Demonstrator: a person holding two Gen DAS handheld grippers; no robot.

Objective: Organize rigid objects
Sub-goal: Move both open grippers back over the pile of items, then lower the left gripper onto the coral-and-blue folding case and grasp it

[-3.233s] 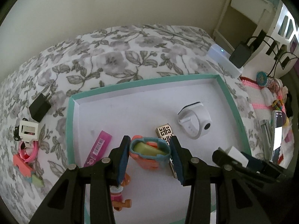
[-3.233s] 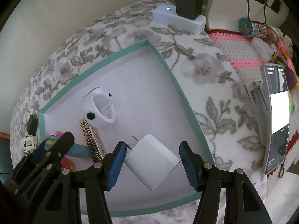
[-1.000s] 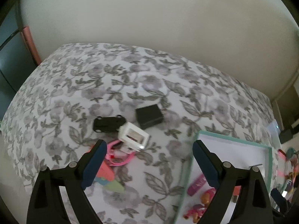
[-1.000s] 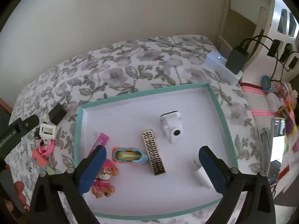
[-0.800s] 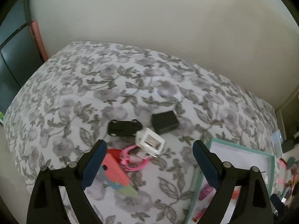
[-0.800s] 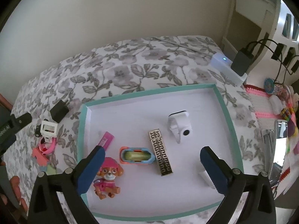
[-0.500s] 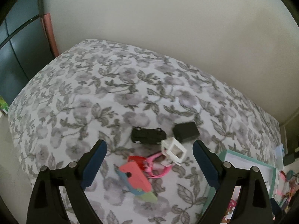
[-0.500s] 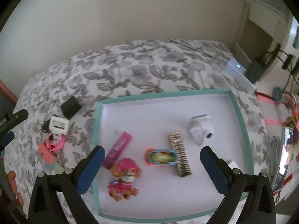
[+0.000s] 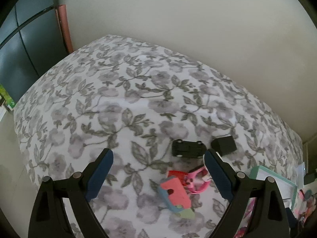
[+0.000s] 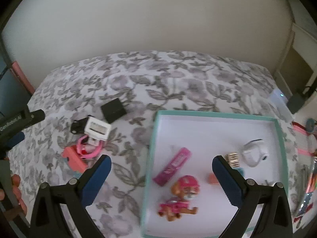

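Observation:
My left gripper [image 9: 158,158] is open and empty above the floral bed cover. Between its fingers lie a black toy car [image 9: 187,148], a pink ring [image 9: 196,180] and a coral, blue and green block [image 9: 175,195]; a black cube charger [image 9: 224,145] sits just past the right finger. My right gripper [image 10: 161,164] is open and empty over the left rim of the teal tray [image 10: 216,114]. In the tray lie a pink pup figure [image 10: 182,196], a pink bar [image 10: 172,166], a gold patterned box [image 10: 233,158] and a white camera [image 10: 254,154]. A white frame [image 10: 98,129] lies left of the tray.
A white power strip [image 10: 281,99] with a dark plug lies at the bed's right edge, with colourful clutter beyond it. A dark cabinet [image 9: 19,49] stands left of the bed. A wall runs behind. A hand [image 10: 15,190] shows at the left edge.
Both grippers have let go of their items, now in the tray, and stand open. Both views have swung left: the loose pile slid right between the left fingers, the tray slid right.

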